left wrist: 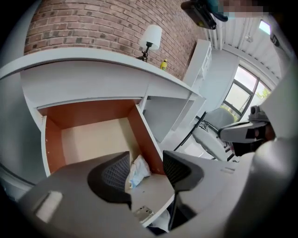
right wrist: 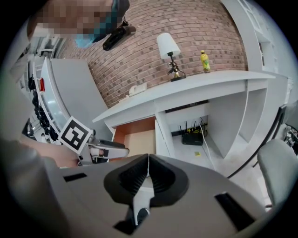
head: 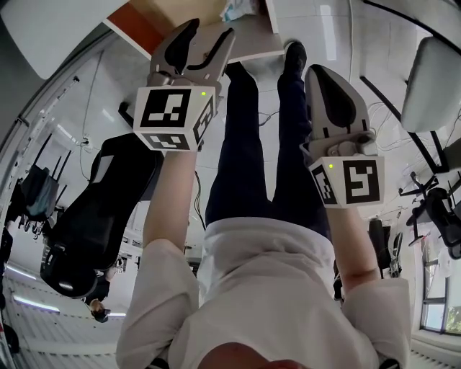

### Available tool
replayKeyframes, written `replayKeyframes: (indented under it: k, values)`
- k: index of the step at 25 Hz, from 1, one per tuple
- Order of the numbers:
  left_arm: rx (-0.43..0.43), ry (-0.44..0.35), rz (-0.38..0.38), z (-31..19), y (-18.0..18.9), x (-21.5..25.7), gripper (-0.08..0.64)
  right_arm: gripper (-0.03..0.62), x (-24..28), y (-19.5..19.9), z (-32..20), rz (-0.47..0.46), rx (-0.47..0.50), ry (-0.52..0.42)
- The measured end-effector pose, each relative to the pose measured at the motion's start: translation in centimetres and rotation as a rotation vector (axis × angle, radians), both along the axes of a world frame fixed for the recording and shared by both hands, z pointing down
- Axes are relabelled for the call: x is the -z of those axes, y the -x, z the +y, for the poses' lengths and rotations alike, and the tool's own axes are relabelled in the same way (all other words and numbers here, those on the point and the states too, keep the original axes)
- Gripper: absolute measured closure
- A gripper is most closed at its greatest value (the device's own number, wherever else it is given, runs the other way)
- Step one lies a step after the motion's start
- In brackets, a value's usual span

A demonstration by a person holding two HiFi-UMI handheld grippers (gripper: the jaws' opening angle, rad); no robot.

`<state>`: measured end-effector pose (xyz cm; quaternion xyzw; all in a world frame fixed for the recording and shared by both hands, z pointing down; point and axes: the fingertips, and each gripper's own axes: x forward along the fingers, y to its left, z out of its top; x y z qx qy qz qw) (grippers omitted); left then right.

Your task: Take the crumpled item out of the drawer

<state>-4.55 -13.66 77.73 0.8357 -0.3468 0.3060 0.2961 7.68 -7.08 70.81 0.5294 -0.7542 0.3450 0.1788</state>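
Observation:
The drawer (left wrist: 88, 111) stands pulled out of the white desk, with orange-brown inner walls and a pale bottom. A crumpled white and light-blue item (left wrist: 138, 170) lies in its near right corner. My left gripper (left wrist: 145, 160) hovers above that corner with its jaws open; the item shows between them but lower down, untouched. In the head view the left gripper (head: 205, 36) reaches over the drawer (head: 140, 25), and the item (head: 236, 9) peeks in at the top edge. My right gripper (right wrist: 148, 160) is shut on nothing and hangs back to the right (head: 324, 76).
On the desk top stand a white lamp (left wrist: 150, 39) and a yellow bottle (left wrist: 164, 64) against a brick wall. A black router (right wrist: 192, 138) sits in the desk's open bay. Office chairs stand at right (head: 432, 79) and left (head: 94, 209). The person's legs are close to the drawer front.

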Motion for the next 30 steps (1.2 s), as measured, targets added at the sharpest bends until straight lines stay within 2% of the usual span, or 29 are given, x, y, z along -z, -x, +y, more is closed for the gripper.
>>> replayKeyframes:
  k: [9,14,22,30]
  values:
    - [-0.076,0.093,-0.118,-0.7,-0.6,-6.6,0.334,0.583,-1.1,-1.5,0.1,-0.040,-0.042,0.040]
    - [-0.106,0.114,-0.156,-1.8,-0.6,-8.4,0.334,0.583,-1.2,-2.0,-0.2,-0.053,-0.058,0.041]
    - [-0.197,0.187,-0.231,-0.9,-0.6,-12.5,0.334,0.583,-1.6,-2.3,-0.2,-0.067,-0.066,0.056]
    - [-0.210,0.237,-0.242,-0.6,-1.2,-14.0,0.336,0.583,-2.3,-2.7,-0.1,-0.099,-0.086,0.084]
